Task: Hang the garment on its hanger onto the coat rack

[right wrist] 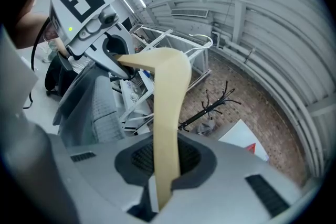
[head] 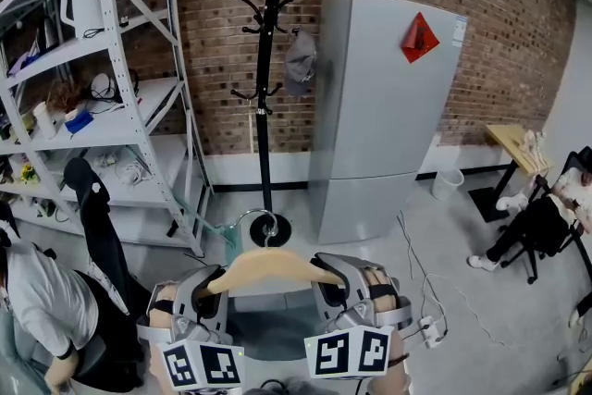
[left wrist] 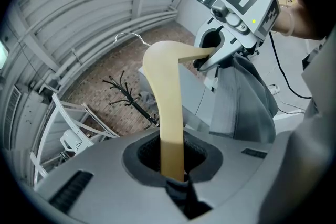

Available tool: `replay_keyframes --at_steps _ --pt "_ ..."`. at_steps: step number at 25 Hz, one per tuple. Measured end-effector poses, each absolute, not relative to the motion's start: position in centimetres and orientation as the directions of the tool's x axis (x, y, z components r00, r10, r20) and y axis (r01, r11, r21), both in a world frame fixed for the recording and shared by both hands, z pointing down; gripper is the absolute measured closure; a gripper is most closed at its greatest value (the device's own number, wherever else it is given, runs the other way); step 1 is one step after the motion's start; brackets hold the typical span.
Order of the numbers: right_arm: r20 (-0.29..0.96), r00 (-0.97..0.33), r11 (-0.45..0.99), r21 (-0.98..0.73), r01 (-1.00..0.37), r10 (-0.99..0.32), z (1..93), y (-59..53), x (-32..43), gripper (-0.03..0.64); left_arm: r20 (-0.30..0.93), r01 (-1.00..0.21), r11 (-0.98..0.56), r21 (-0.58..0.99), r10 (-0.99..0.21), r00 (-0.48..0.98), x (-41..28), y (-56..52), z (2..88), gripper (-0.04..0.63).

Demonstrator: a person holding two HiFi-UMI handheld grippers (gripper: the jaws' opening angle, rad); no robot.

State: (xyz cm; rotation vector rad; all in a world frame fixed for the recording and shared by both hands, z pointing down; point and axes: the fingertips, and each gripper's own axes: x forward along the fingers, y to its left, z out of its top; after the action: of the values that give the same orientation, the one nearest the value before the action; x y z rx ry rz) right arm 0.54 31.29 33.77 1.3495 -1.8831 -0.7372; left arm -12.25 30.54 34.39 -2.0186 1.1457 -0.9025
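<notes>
Jaws clenched on hanger (head: 273, 268), left gripper (left wrist: 172, 162) and right gripper (right wrist: 165, 165) at either arm. Likely light, stiff, soft garment (left wrist: 247, 102) beneath; best held at arm ends

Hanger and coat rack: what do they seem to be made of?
The hanger: pale tan, smooth and matt, likely wood, though no grain shows; its thin hook looks like wire. The coat rack: slim black pole and curved arms, probably painted metal.
</notes>
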Motion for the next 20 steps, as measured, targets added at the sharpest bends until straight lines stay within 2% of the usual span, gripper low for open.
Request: replay_keyframes --at_steps 20 --pt "0.24 -0.238 0.332 0.788 -0.519 -0.941 35.0 21.2 1.0 0.569 0.267 -0.468 -0.413 -0.781 -0.899 0.348 -11.5 20.8 36.0 0.558"
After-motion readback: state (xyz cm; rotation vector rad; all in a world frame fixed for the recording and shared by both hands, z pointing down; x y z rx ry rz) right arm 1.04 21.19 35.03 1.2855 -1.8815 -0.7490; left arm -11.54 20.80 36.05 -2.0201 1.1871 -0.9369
